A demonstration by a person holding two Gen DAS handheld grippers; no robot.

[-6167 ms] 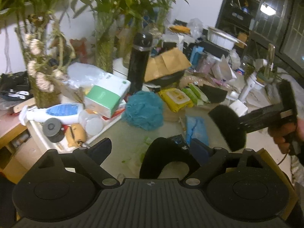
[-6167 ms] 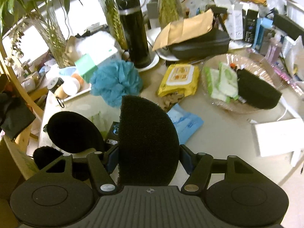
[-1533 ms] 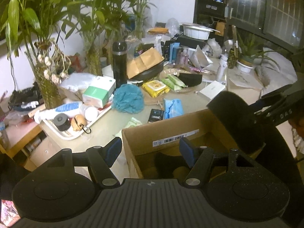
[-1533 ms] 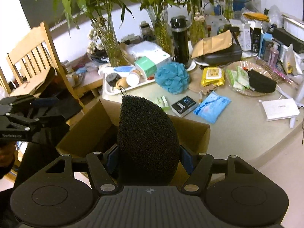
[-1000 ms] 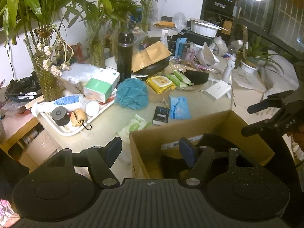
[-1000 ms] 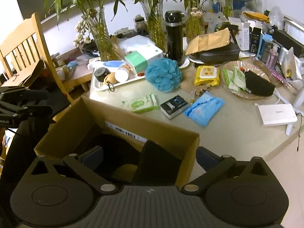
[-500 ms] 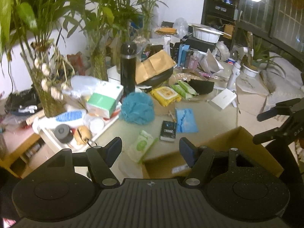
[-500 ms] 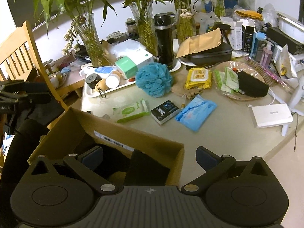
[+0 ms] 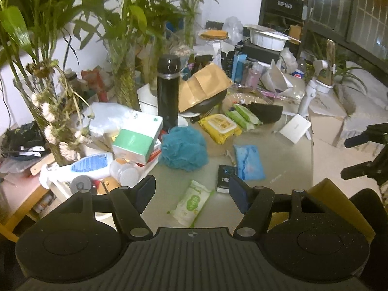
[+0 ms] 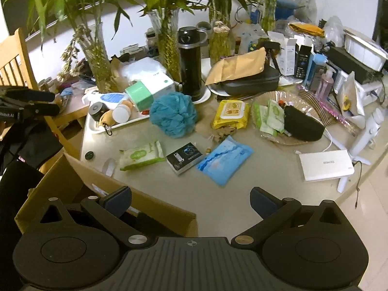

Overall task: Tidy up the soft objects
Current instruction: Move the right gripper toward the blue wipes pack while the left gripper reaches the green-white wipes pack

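The table top (image 10: 254, 181) looks smooth and dull, a pale stone-like finish. On it the teal bath pouf (image 10: 173, 114) is frilly mesh — rough and airy. The wipe packs, green (image 10: 140, 155), yellow (image 10: 230, 113) and blue (image 10: 224, 160), are soft plastic film with a slight sheen. The black flask (image 10: 190, 65) is glossy with a metal band. The cardboard box (image 10: 155, 205) is matt brown paperboard; the envelope (image 10: 240, 69) is creased kraft paper. Both grippers — left (image 9: 191, 191), right (image 10: 190, 201) — are matt black plastic, faintly speckled.
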